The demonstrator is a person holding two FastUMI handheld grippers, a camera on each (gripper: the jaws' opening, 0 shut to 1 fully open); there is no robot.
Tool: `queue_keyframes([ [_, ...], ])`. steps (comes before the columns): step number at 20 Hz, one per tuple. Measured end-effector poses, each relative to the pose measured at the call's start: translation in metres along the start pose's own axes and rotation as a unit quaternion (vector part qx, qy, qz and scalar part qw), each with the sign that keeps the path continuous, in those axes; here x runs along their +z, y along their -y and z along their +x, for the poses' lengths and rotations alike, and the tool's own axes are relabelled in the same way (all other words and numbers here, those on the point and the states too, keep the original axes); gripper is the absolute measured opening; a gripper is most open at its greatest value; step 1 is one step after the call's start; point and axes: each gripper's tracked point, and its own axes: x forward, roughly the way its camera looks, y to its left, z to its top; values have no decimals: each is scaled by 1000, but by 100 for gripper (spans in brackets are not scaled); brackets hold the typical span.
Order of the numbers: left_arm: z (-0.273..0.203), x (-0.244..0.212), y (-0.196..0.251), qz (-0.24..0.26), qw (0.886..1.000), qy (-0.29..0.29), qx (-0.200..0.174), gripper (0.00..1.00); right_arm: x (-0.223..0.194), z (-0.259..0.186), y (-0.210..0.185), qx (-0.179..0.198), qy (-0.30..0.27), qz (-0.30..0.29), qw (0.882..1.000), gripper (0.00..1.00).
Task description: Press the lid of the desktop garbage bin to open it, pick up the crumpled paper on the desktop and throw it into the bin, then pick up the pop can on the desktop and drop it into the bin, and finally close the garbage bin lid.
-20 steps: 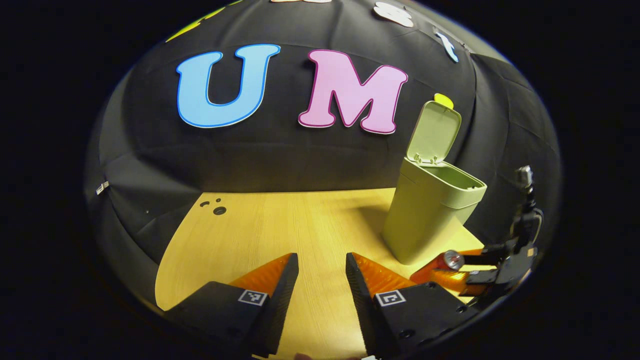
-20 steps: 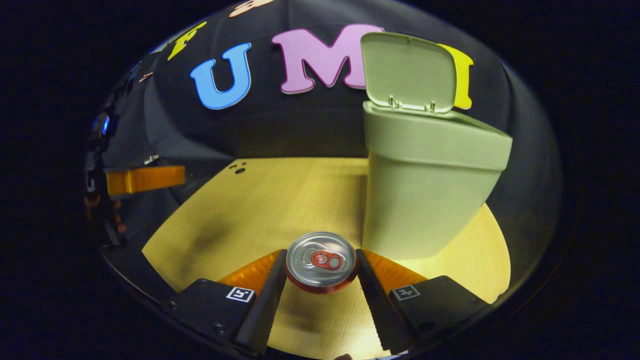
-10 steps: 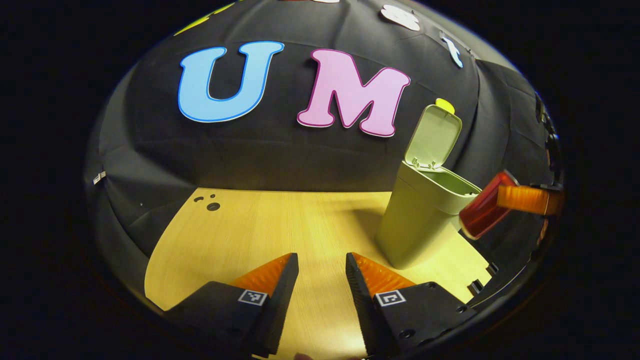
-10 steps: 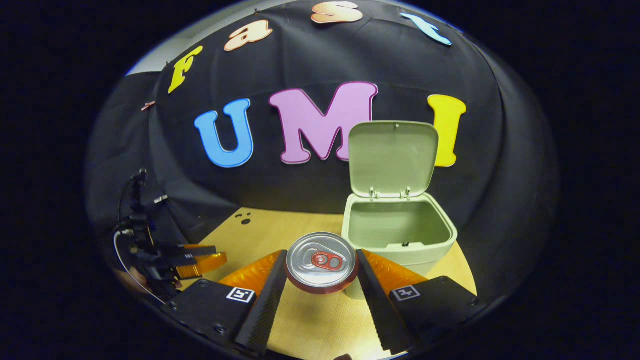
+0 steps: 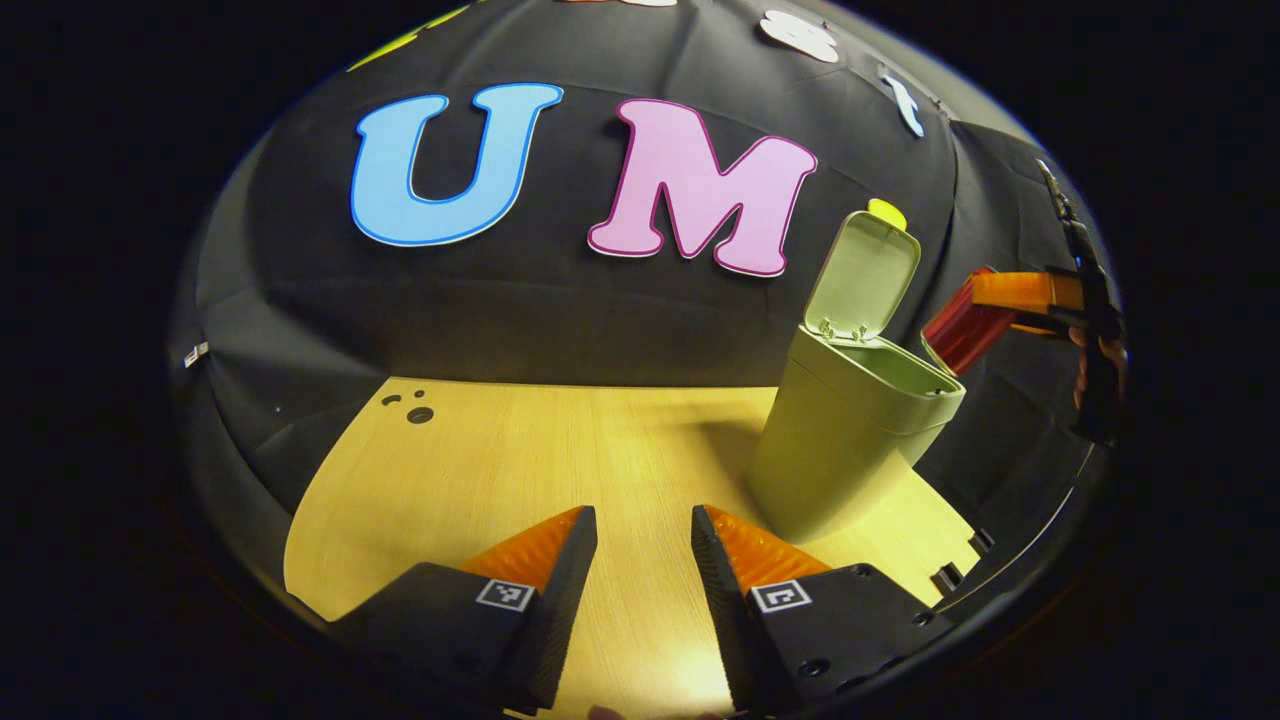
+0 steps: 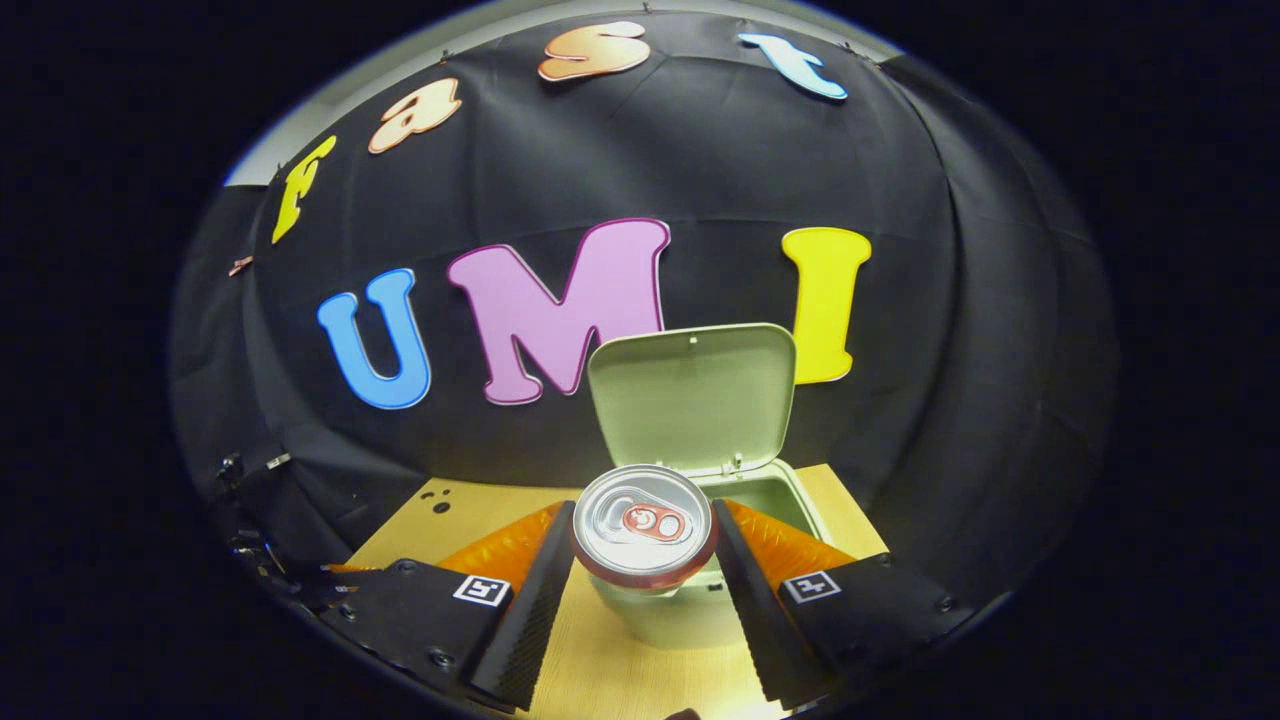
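Observation:
The pale green bin point(image 5: 845, 440) stands on the wooden desktop at the right of the left gripper view, its lid point(image 5: 862, 270) tipped up. In the right gripper view my right gripper point(image 6: 643, 545) is shut on the red pop can point(image 6: 645, 520), whose silver top faces the camera, held over the bin's open mouth point(image 6: 770, 495) in front of the raised lid point(image 6: 692, 395). The left gripper view has that can point(image 5: 962, 325) beside the bin's rim. My left gripper point(image 5: 643, 545) hovers open over the desktop, nothing between its fingers.
The light wooden desktop point(image 5: 560, 450) runs left of the bin, with small holes point(image 5: 420, 413) near its far left corner. Black cloth wall rises behind. A hand point(image 5: 1095, 365) holding the right gripper is at the right edge of the left gripper view.
My right gripper lifted the pop can off the desktop and carried it up over the open bin. The left gripper stayed nearly still.

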Motion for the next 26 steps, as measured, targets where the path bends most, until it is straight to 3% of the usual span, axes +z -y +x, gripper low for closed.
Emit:
queue_keyframes([
  [10, -5, 0, -2, 1, 1000, -1, 12, 64, -45, 73, 49, -39, -50, -25, 998, 83],
  [19, -7, -2, -6, -4, 1000, -5, 20, 64, -96, 94, 68, -63, -99, -11, 993, 84],
  [26, -8, -4, -9, -10, 1000, -7, 24, 64, -103, 94, 73, -70, -104, -13, 992, 84],
])
